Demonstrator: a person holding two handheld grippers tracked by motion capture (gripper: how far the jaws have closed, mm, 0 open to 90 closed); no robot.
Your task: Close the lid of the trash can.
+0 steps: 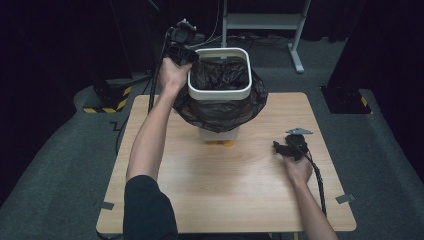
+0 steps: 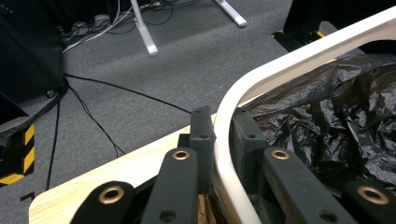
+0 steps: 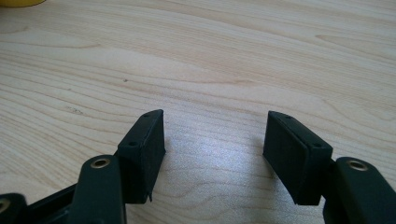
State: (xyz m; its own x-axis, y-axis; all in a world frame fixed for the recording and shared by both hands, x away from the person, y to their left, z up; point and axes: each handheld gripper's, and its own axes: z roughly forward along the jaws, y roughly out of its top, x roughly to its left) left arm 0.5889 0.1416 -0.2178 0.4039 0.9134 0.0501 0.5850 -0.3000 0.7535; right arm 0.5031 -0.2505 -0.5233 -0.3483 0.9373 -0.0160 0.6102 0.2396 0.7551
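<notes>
We see the left gripper (image 2: 219, 135) clamped on the white bin rim (image 2: 243, 93), one jaw outside, one against the black bag (image 2: 336, 116); the right gripper (image 1: 289, 148) (jaws apart, empty) rests well away from the bin, over the table (image 3: 196, 56).

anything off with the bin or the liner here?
Yes. The white rim frame sits lifted off the white bin, pinched at its corner by the left gripper. The black bag bulges out loosely below the frame. Something orange pokes out at the bin's base. The right gripper is open over the table.

One white bin (image 1: 219, 90), one black bag (image 1: 220, 107), two claws (image 1: 181, 52) (image 1: 289, 148), one table (image 1: 240, 185)
</notes>
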